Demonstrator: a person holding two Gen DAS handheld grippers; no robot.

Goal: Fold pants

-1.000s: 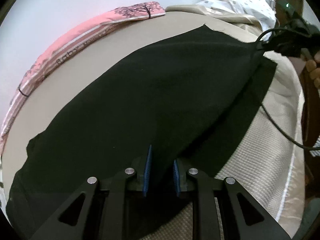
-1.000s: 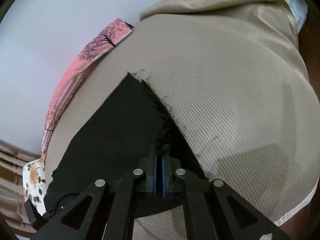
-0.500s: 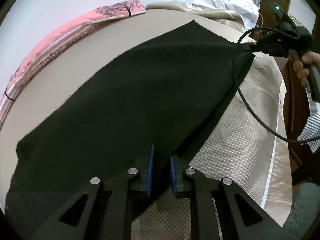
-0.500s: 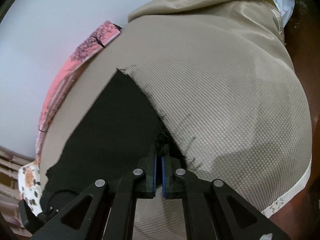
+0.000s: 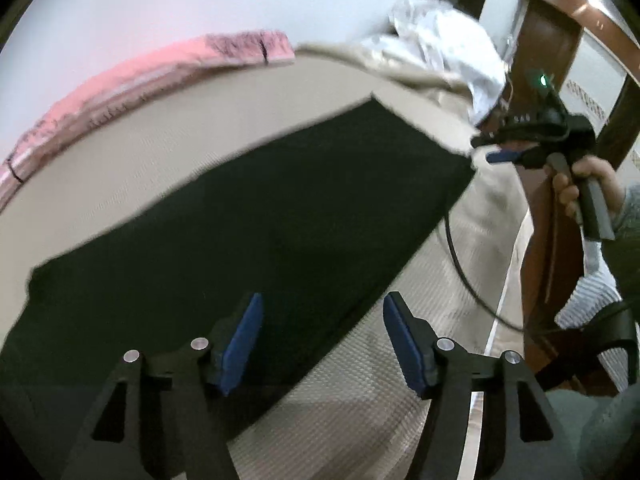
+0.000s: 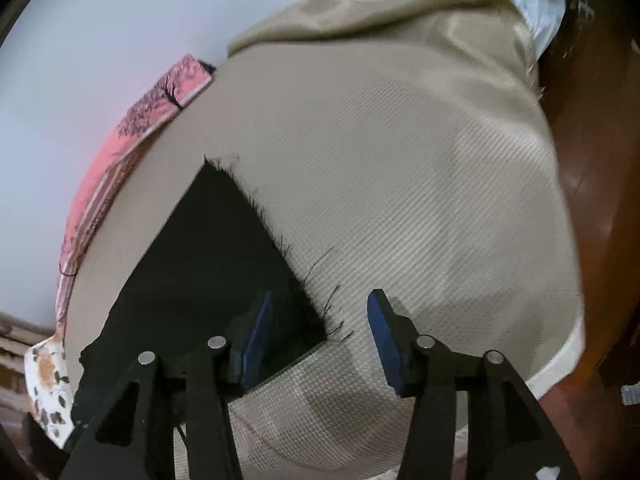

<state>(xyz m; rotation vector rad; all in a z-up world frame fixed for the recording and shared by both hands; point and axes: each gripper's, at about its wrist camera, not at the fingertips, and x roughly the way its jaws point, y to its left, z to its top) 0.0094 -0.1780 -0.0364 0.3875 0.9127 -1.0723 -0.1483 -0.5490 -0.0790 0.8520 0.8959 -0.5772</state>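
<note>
The jaws of the left gripper (image 5: pixel 322 340) and the right gripper (image 6: pixel 318 334) have just been opening and now stand apart, holding nothing. The black pants (image 5: pixel 240 240) lie flat on the tan bed (image 6: pixel 400 184). The left view is blurry. The pants' near end is cut off behind the gripper arms.

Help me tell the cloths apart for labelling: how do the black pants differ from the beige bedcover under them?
The black pants are dark and plain; the beige bedcover is pale with a woven rib pattern. The pants have a frayed edge with loose threads; the bedcover has a smooth satin border. The pants cover only part of the bedcover. Both lie flat.
</note>
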